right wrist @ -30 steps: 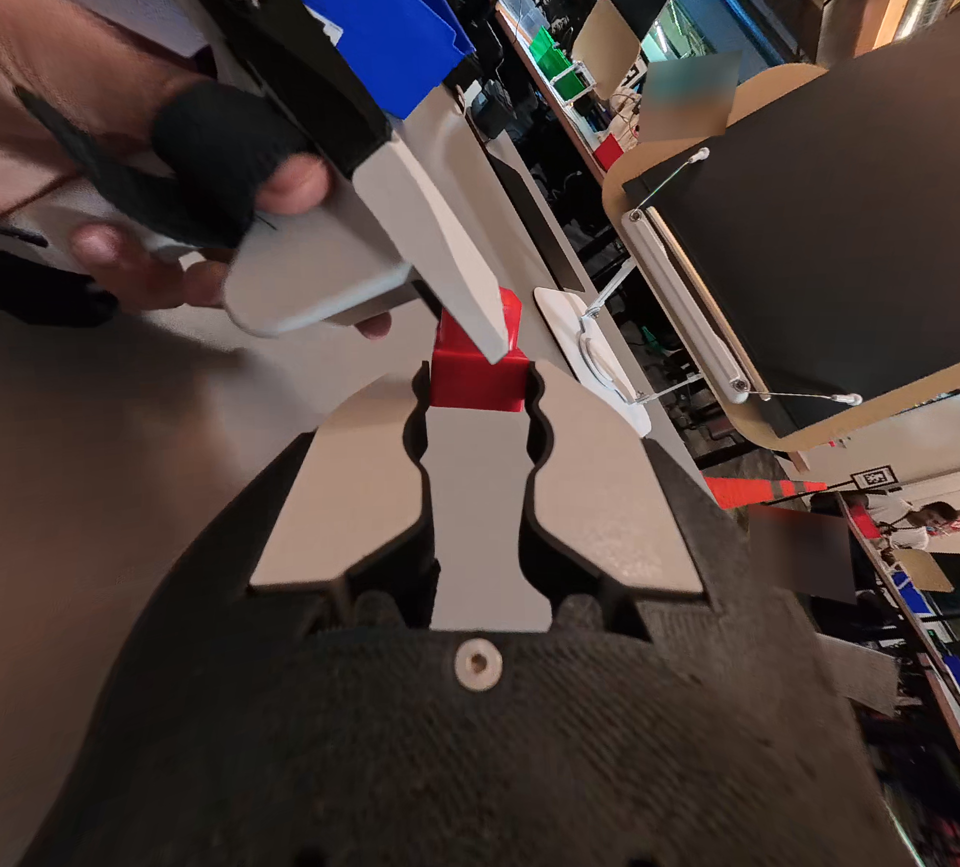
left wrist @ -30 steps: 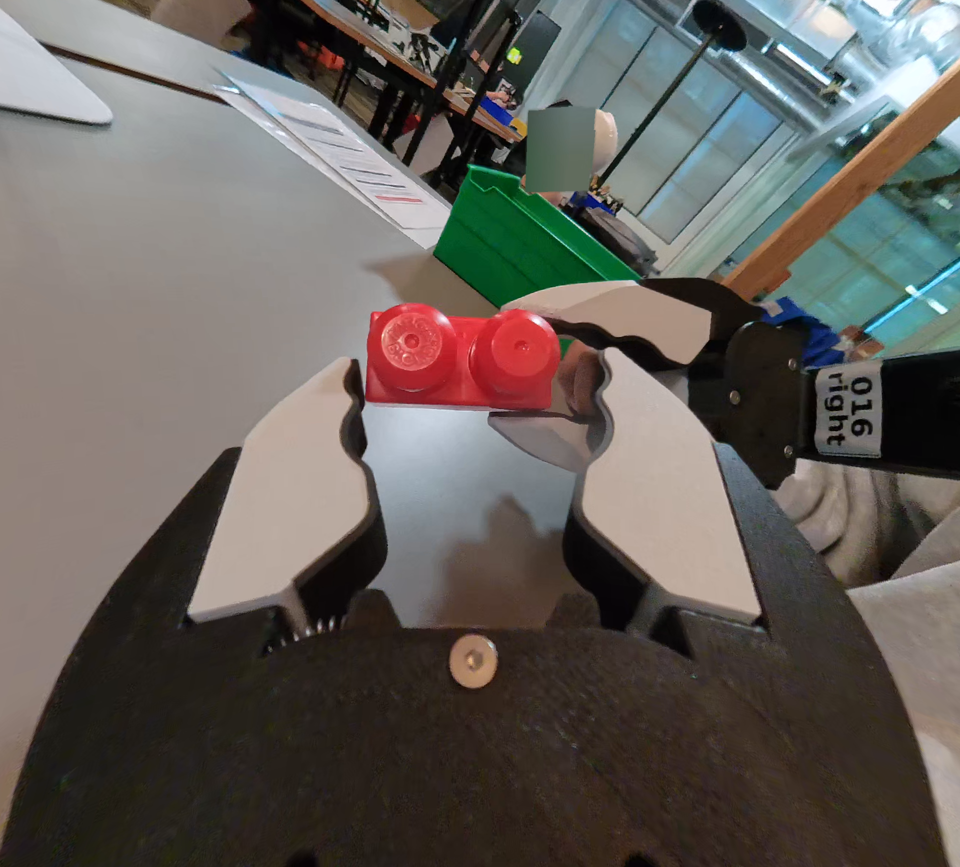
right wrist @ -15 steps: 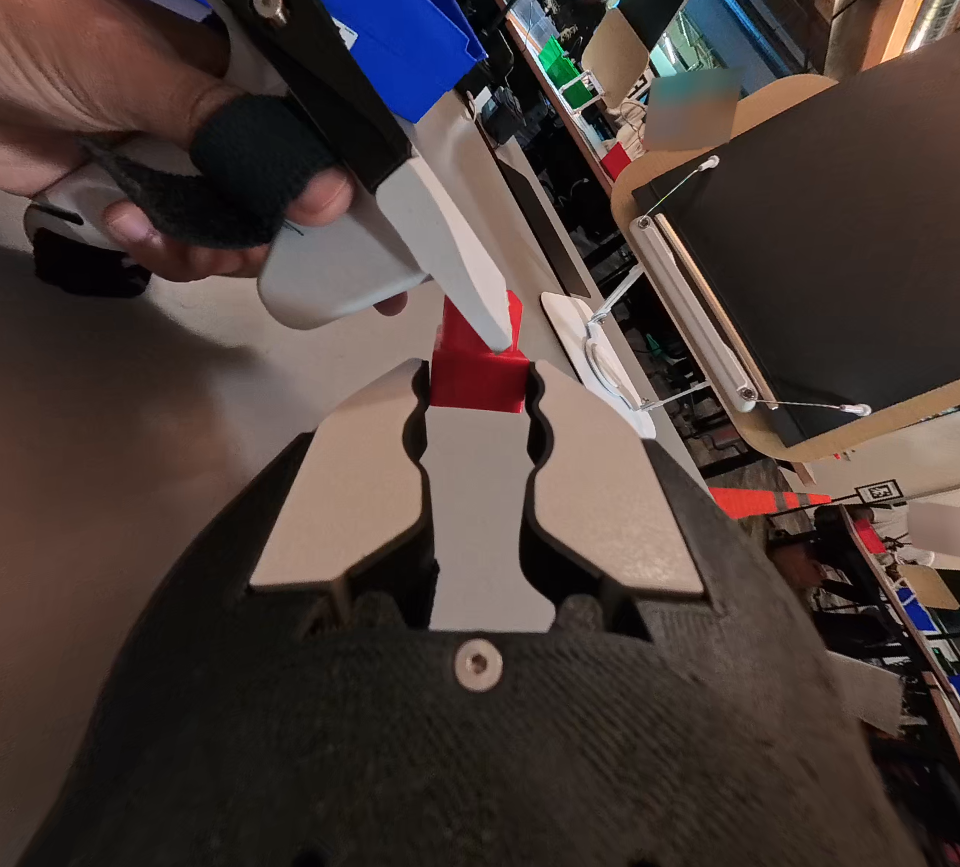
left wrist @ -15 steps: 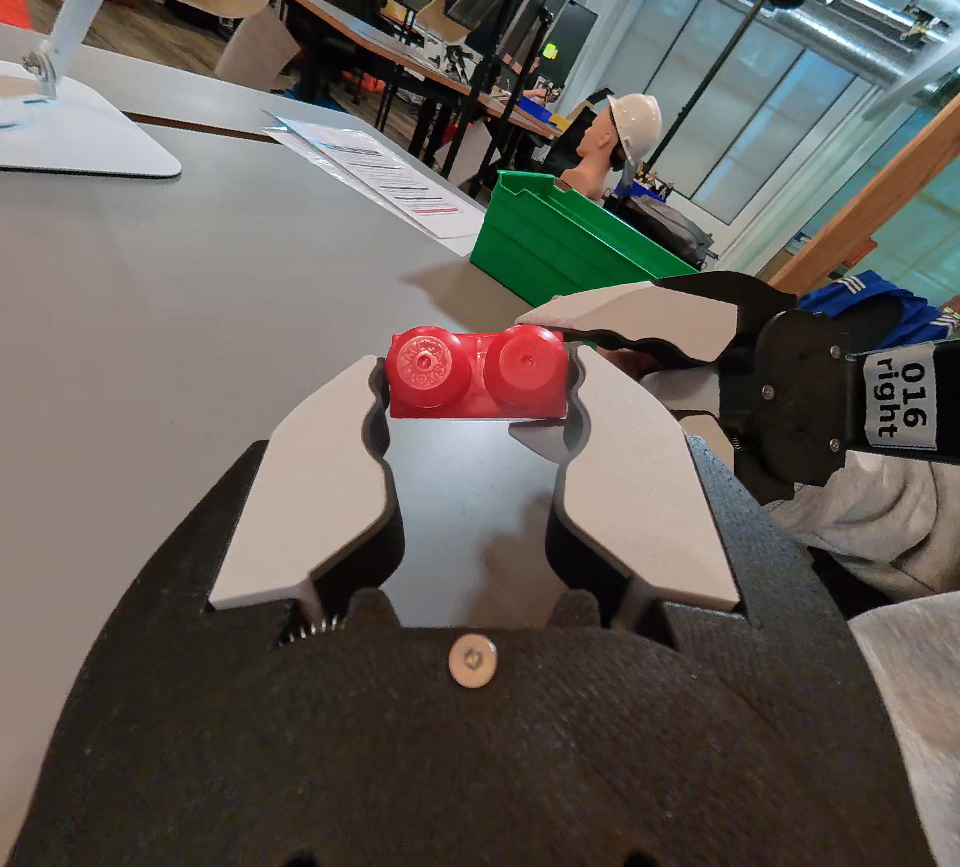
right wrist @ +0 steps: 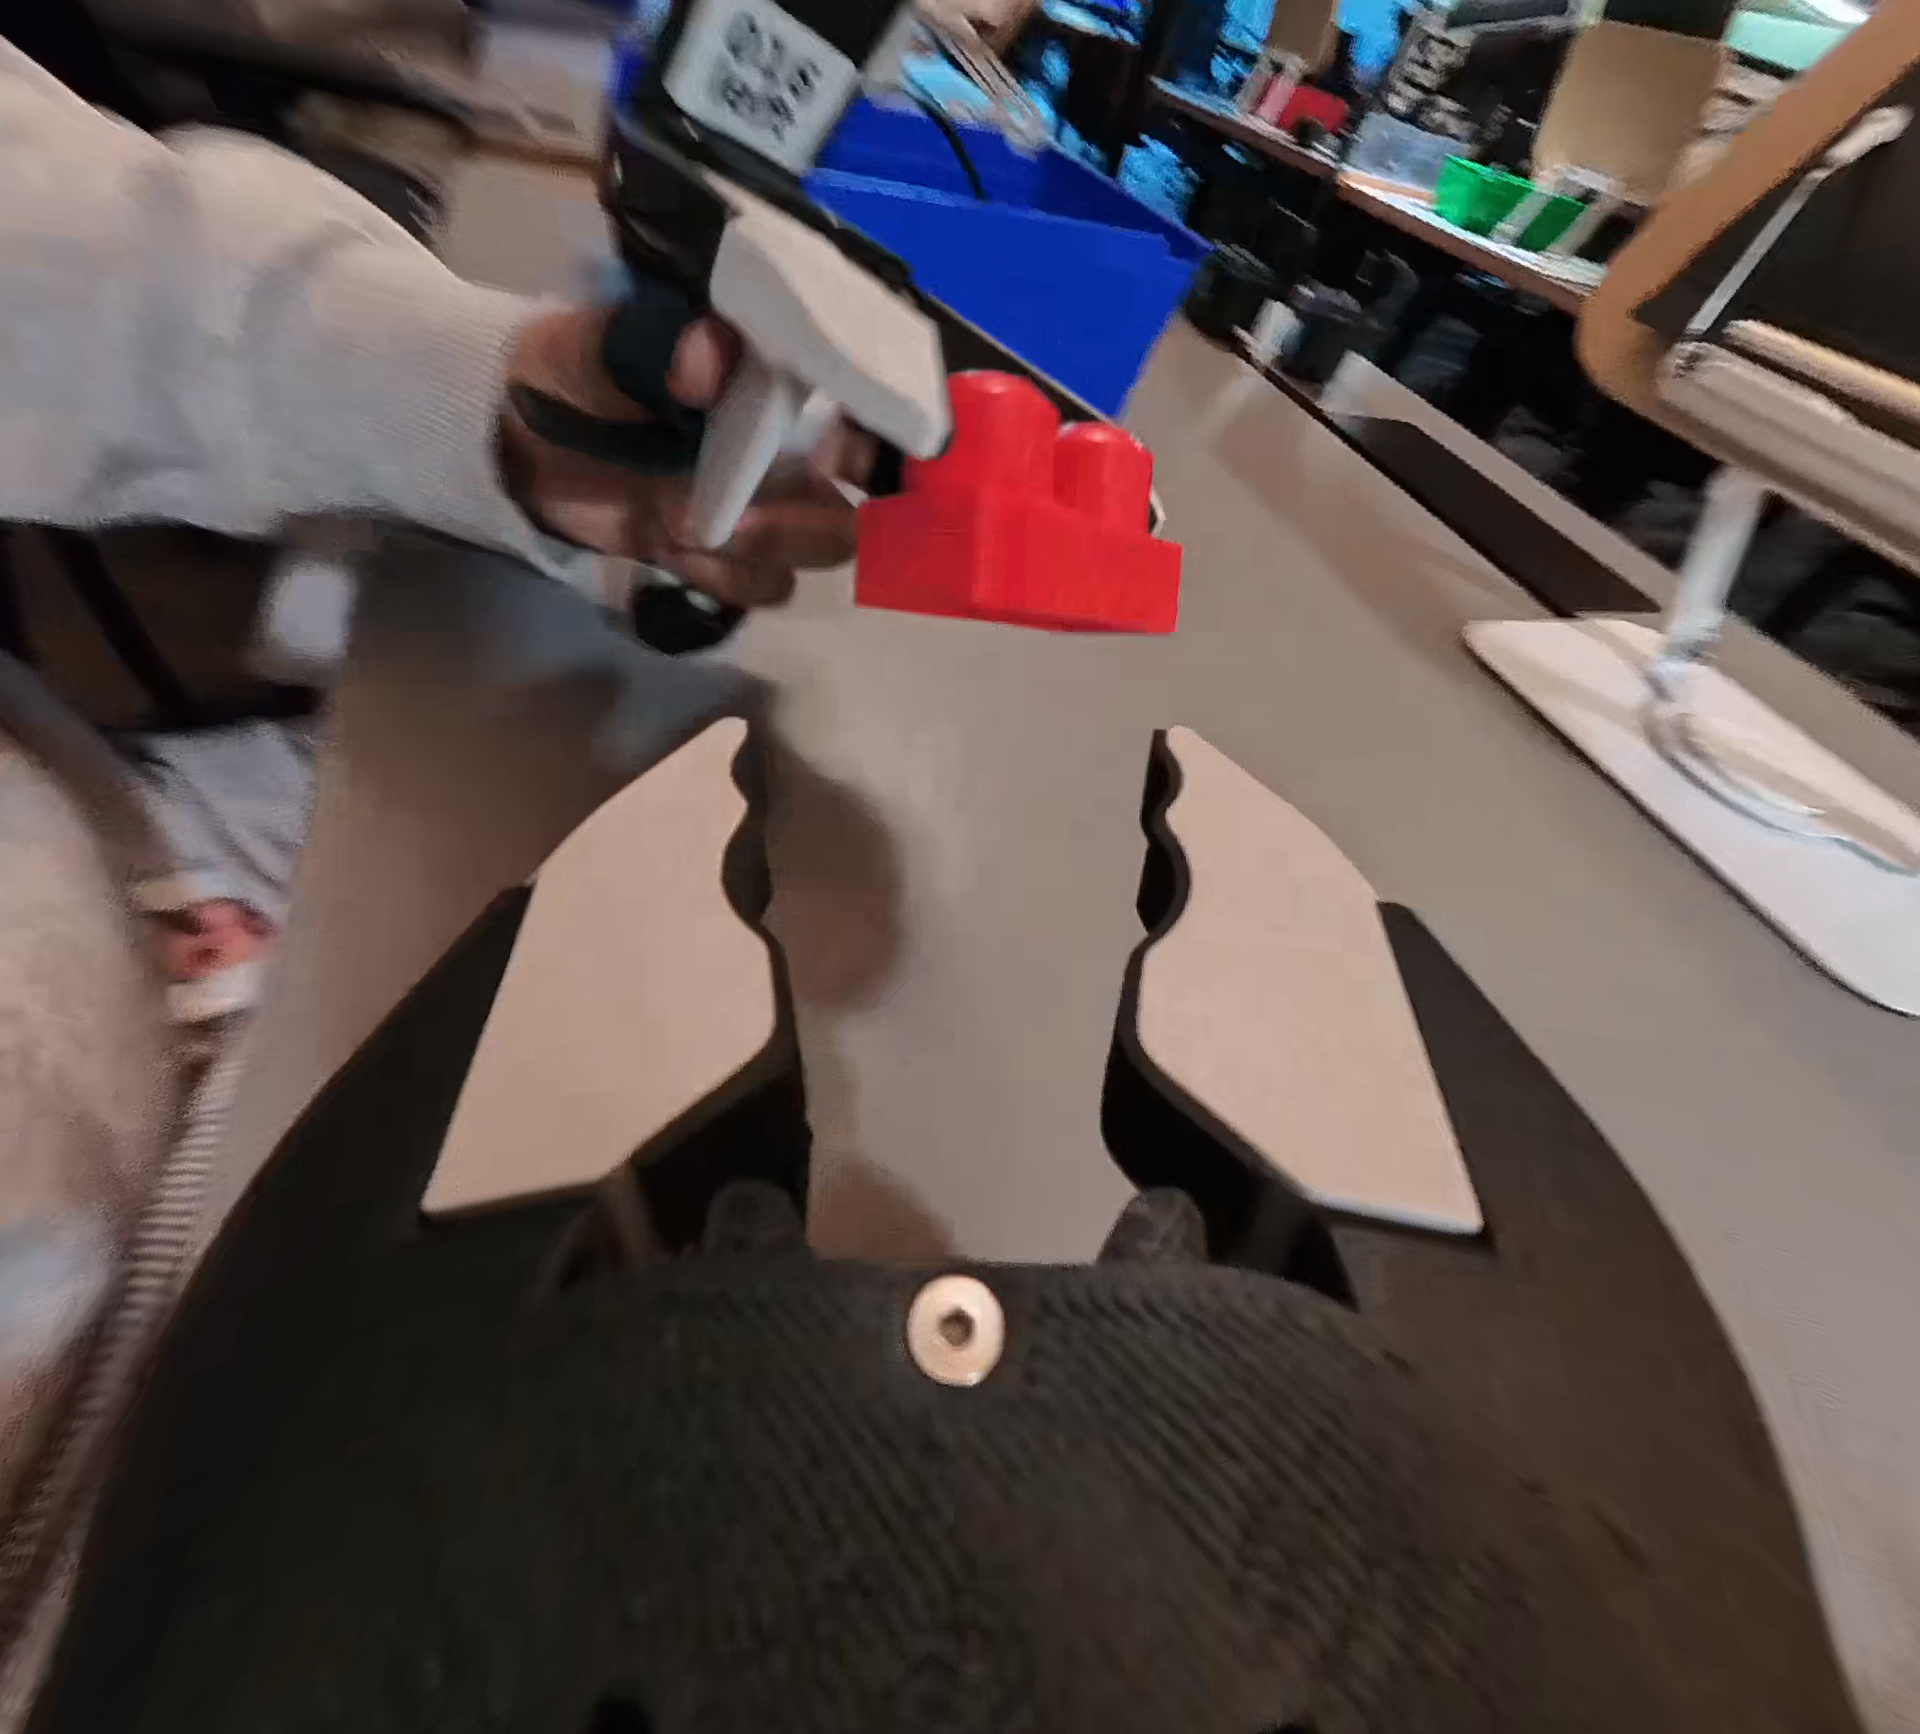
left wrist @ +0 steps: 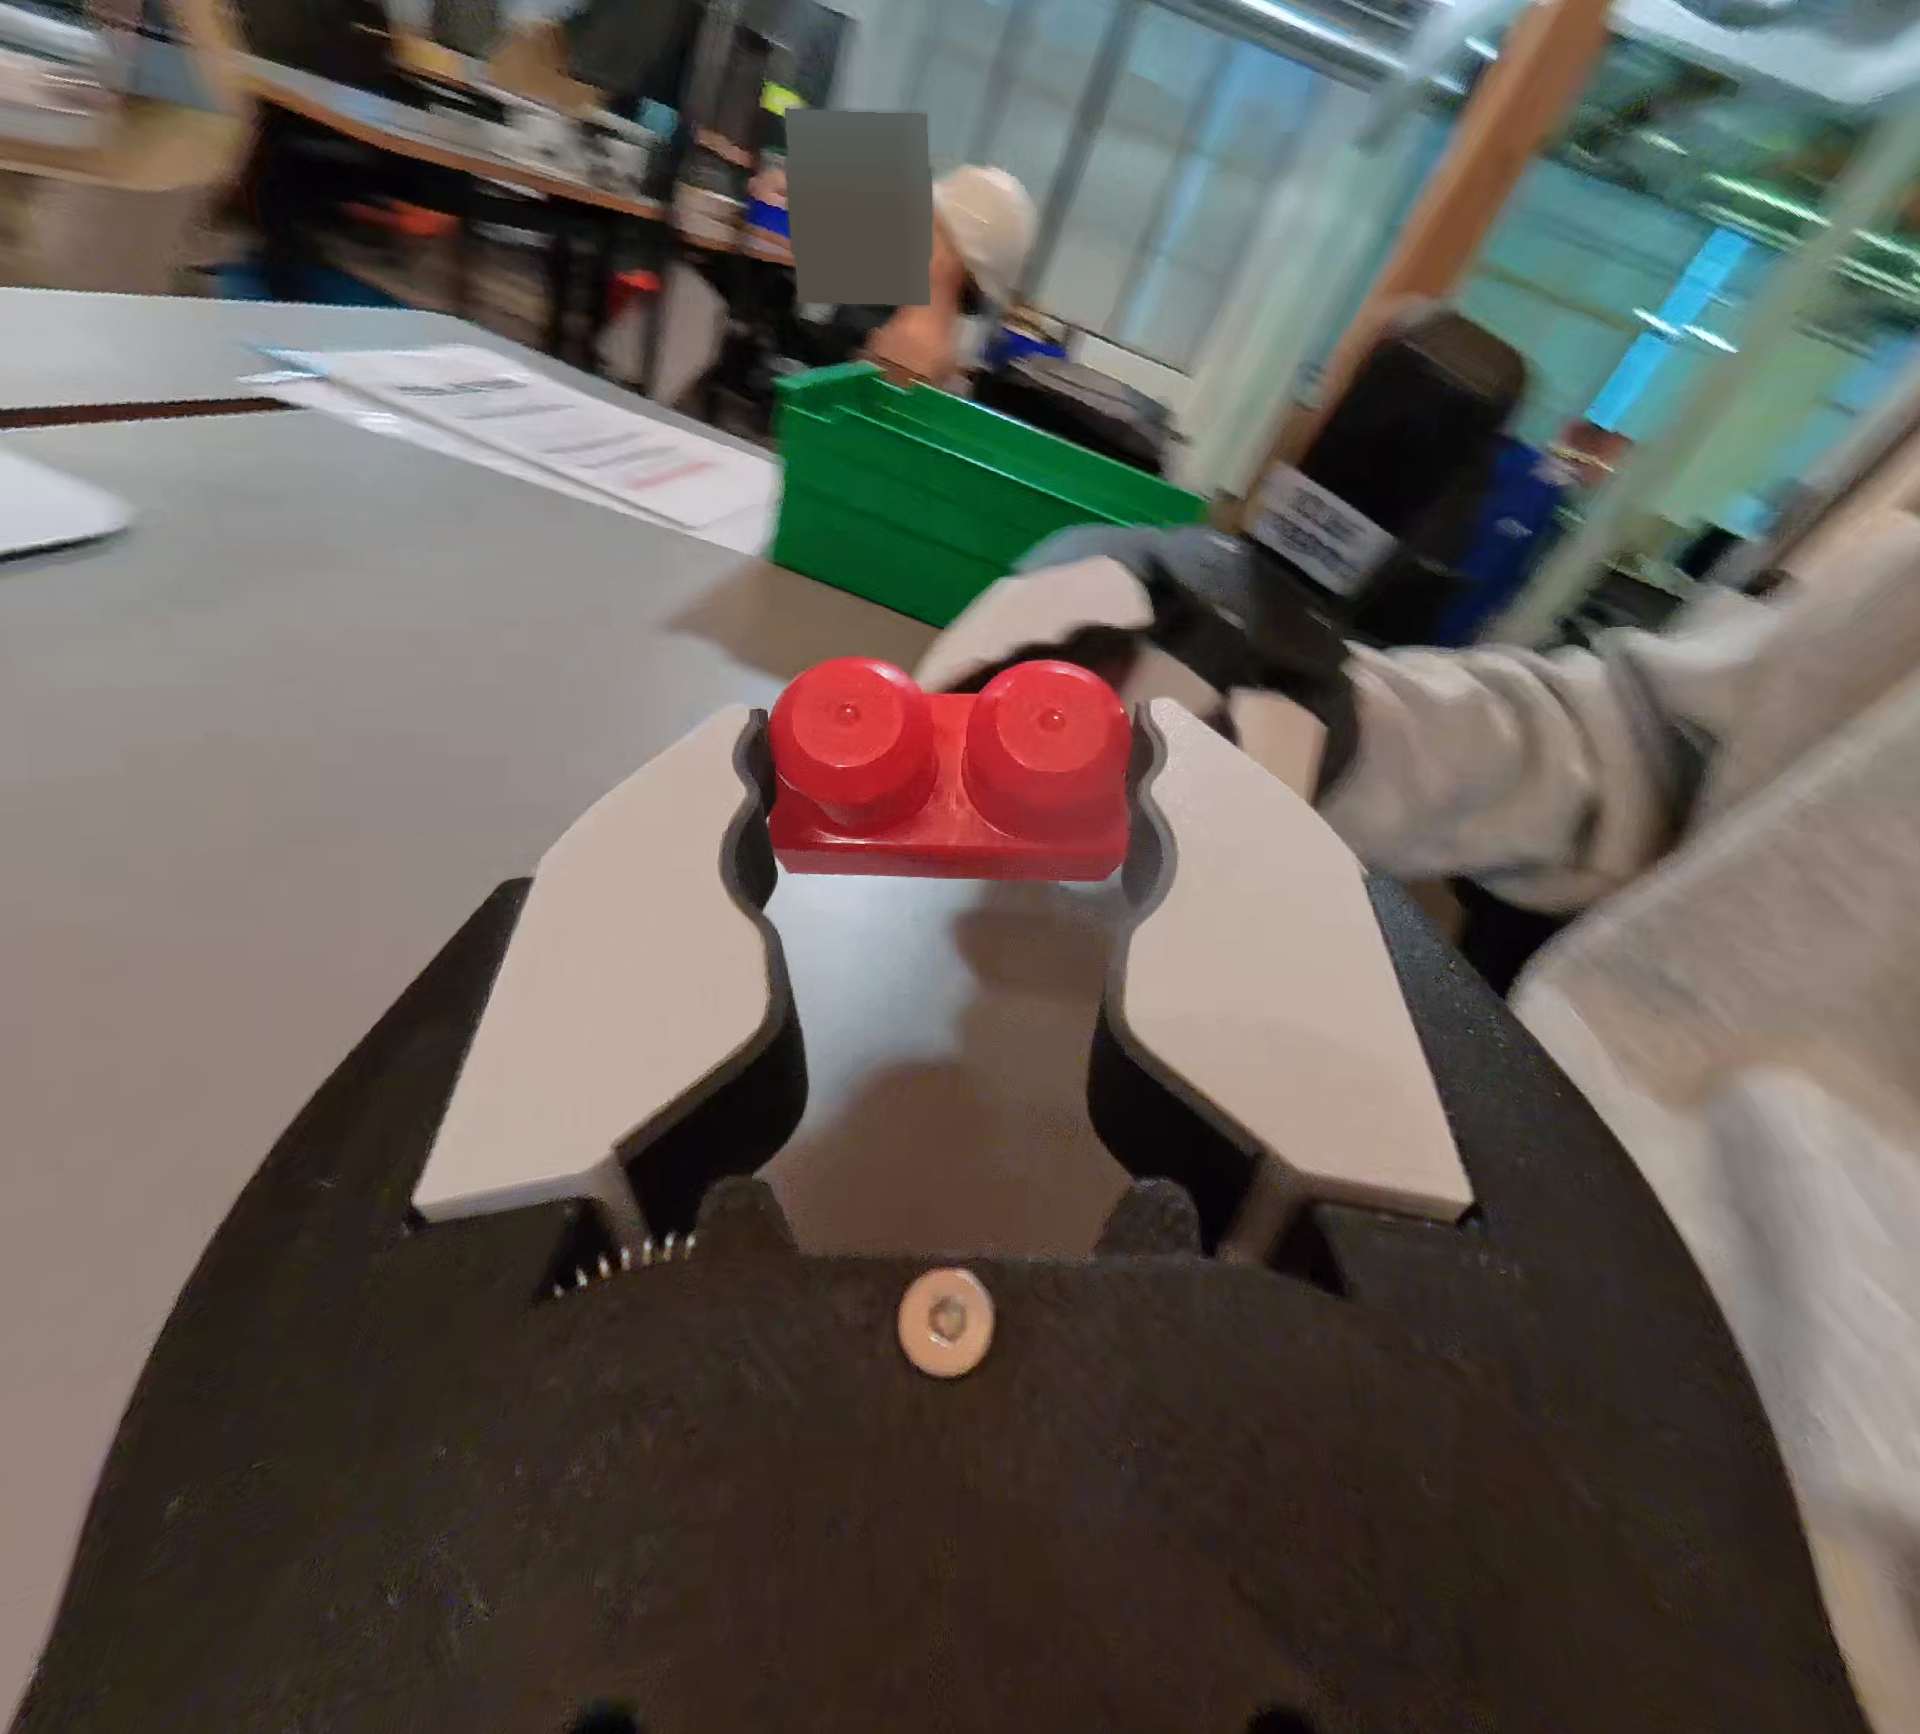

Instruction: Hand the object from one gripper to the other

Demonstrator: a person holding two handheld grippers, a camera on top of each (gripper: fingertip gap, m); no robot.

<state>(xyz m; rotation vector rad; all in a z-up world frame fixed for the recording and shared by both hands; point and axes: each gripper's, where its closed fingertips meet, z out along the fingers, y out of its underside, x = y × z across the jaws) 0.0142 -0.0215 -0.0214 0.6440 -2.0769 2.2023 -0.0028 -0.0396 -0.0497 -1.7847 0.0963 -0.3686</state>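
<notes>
My left tongs (left wrist: pixel 945 791) clamped the red brick (left wrist: pixel 948 775) by its ends above the worktop (left wrist: pixel 312 645), right tongs (right wrist: pixel 956 749) wide and empty; steadiness mattered.

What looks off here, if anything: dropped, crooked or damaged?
Nothing stands out. The red block sits squarely between the left gripper fingertips, off the table, studs up and intact. The right gripper is open, empty and apart from it. Both views are motion-blurred.

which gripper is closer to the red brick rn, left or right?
Left. The left gripper is shut on the red brick, one finger against each end. The right gripper is open and apart from the brick, which hangs ahead of its fingertips above the table.
</notes>
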